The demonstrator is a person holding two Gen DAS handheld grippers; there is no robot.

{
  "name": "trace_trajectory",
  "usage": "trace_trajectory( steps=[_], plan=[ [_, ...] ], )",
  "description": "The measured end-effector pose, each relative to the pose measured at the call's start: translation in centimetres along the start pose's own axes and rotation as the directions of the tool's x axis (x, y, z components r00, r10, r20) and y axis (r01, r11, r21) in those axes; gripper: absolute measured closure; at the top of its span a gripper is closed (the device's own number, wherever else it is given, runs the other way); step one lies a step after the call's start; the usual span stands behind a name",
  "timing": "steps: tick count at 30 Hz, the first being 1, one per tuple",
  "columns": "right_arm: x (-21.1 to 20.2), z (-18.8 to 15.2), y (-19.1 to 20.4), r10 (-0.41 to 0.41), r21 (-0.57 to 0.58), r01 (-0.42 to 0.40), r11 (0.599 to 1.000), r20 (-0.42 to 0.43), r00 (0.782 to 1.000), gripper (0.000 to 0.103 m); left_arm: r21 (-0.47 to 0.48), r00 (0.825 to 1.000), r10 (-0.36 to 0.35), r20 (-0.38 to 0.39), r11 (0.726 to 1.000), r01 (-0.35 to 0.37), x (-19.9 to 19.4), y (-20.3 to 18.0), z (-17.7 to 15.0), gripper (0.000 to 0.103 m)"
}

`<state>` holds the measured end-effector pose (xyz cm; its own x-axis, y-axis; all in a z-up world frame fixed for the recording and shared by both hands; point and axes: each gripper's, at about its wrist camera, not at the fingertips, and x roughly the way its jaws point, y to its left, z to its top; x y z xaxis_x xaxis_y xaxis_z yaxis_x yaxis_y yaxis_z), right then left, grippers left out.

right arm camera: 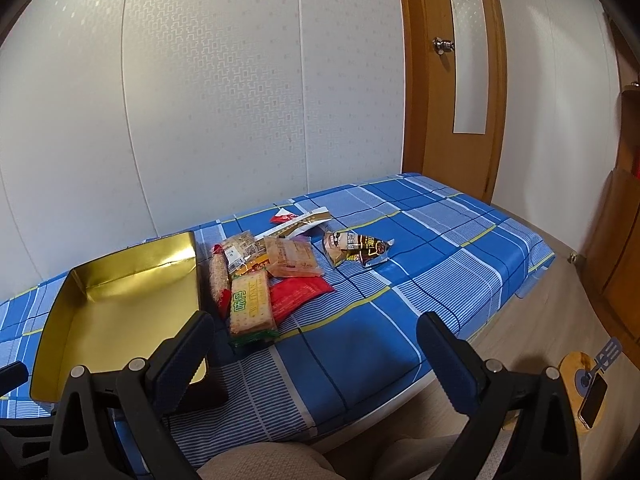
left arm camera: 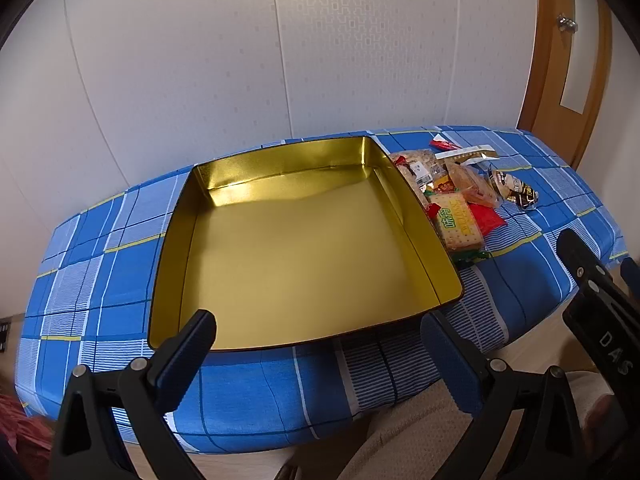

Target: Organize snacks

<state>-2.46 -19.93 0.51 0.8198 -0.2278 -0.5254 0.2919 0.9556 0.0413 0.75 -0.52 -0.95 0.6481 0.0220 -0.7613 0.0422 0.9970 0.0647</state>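
An empty gold tin tray point(left arm camera: 248, 168) point(right arm camera: 56, 304) lies on the blue checked cloth. Just right of it is a pile of several snack packets: a cracker pack with green writing point(left arm camera: 458, 222) point(right arm camera: 251, 302), a red packet point(left arm camera: 486, 218) point(right arm camera: 298, 294), an orange-brown packet point(right arm camera: 292, 258), a long brown bar point(right arm camera: 219, 276) and a dark wrapped snack point(left arm camera: 514, 188) point(right arm camera: 356, 250) lying apart to the right. My left gripper point(left arm camera: 320, 354) is open at the tray's near edge, holding nothing. My right gripper point(right arm camera: 316, 354) is open over the cloth near the crackers, also holding nothing.
The table point(right arm camera: 440, 232) stands against a white panelled wall, with a wooden door point(right arm camera: 452, 80) at the far right. A small red sachet point(right arm camera: 282, 216) and a white-gold stick pack point(right arm camera: 308, 220) lie behind the pile. A round stool with a phone point(right arm camera: 588, 388) stands on the floor at right.
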Motion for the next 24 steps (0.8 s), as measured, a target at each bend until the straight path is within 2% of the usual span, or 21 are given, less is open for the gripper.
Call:
trace_trajectory(
  steps=[7,11,14,17,21,24],
  plan=[
    [0.0,0.3,-0.2,0.002,-0.010,-0.002,1.000,0.000,1.000,0.000,0.012,1.000,-0.018,-0.001,1.000,0.018,0.0,-0.3,0.5,0.000],
    [0.4,0.8,-0.9,0.003,-0.001,-0.003,1.000,-0.008,1.000,0.000,0.041,0.999,-0.002,0.053,0.999,0.000,-0.4,-0.8,1.0,0.000],
    [1.1,1.0,-2.1,0.002,0.037,-0.001,0.999,-0.022,1.000,0.000,0.051,0.995,-0.055,0.080,0.997,0.051,-0.8,-0.9,1.6,0.000],
    [2.2,1.0,-3.9,0.021,0.091,-0.017,0.996,-0.046,0.999,0.000,0.051,0.990,-0.130,0.053,0.991,0.127,-0.5,-1.4,2.4,0.000],
    [3.4,1.0,-5.8,0.012,0.132,-0.003,0.991,-0.061,0.998,0.002,0.050,0.985,-0.175,-0.012,0.983,0.175,0.8,-3.0,3.5,0.000],
    [4.0,0.8,-7.1,0.008,0.153,0.000,0.988,-0.053,0.999,0.004,0.103,0.979,-0.198,-0.042,0.974,0.201,1.7,-5.3,4.4,0.000]
  ],
)
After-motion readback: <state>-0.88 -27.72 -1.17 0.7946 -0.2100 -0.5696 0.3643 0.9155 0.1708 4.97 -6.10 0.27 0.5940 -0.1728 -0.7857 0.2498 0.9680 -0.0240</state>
